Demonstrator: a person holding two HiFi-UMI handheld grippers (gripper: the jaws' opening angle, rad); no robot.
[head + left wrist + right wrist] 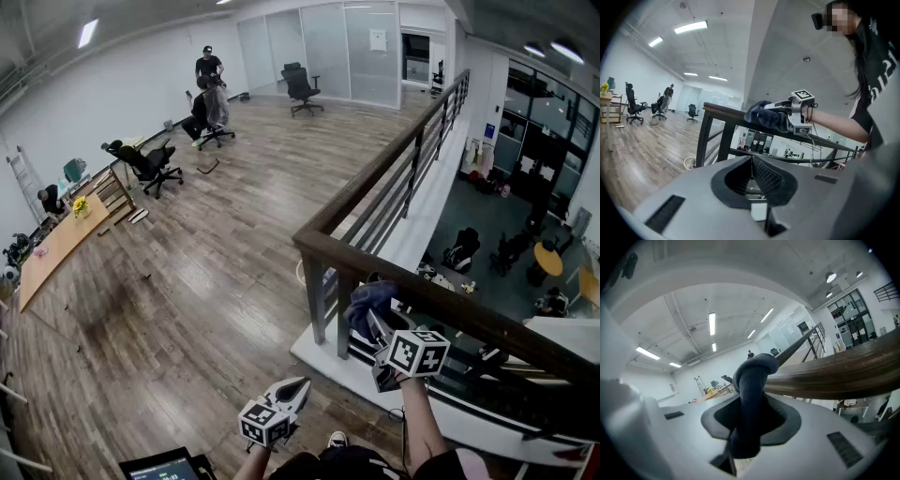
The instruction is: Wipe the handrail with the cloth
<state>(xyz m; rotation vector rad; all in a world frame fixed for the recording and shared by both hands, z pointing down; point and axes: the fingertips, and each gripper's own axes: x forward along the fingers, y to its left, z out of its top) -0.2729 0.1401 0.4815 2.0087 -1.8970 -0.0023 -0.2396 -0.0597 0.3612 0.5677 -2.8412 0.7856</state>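
Right at the tip of my right hand-held gripper, the dark cloth is clamped in its jaws and pressed on the wooden handrail, near the corner post. The rail's long run stretches to my right, so I judge the wipe goes that way. My left hand-held gripper hangs lower, closed on nothing, farther off. What the pale bin by the post holds, I cannot tell.

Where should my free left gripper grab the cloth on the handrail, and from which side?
Likely the bunched end of the cloth, beyond the right gripper, where it bulges free atop the handrail. Bring the left gripper in from the walkway side, jaws opened first.
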